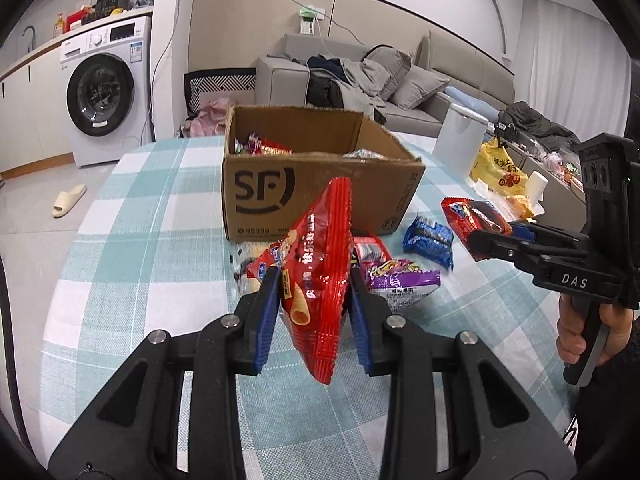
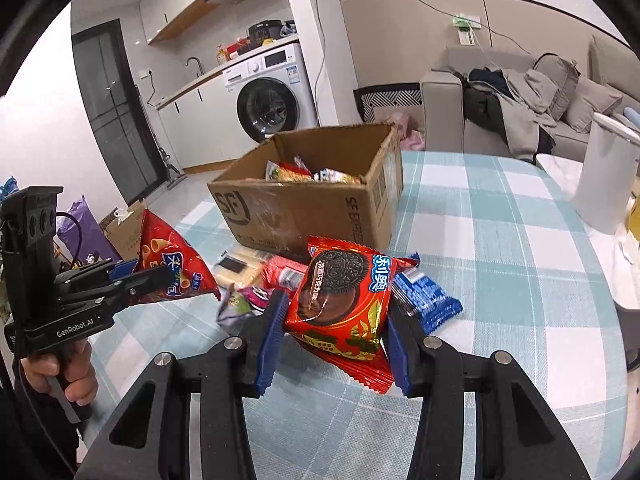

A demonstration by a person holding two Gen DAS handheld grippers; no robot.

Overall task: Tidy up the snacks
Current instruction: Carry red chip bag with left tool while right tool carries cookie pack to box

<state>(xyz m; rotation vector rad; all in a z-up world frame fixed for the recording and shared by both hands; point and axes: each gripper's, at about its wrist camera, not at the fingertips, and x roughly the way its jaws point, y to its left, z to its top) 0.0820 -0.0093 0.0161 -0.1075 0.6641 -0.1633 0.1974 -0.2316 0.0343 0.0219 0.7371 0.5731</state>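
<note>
My left gripper (image 1: 316,300) is shut on a red corn-snack bag (image 1: 320,264), held edge-on above the table; the bag also shows in the right wrist view (image 2: 172,264). My right gripper (image 2: 334,328) is shut on a red Oreo packet (image 2: 340,300), which also shows in the left wrist view (image 1: 472,220). An open cardboard SF box (image 1: 280,192) with several snacks inside stands just beyond both grippers; it shows in the right wrist view too (image 2: 312,208). Loose on the cloth lie a blue packet (image 1: 428,240), a purple packet (image 1: 400,280) and a red packet (image 2: 280,272).
The table has a teal-checked cloth (image 1: 140,240). A white container (image 1: 460,140) and a yellow bag (image 1: 496,172) stand at the right. A sofa with clothes (image 1: 360,76) and a washing machine (image 1: 104,88) are behind.
</note>
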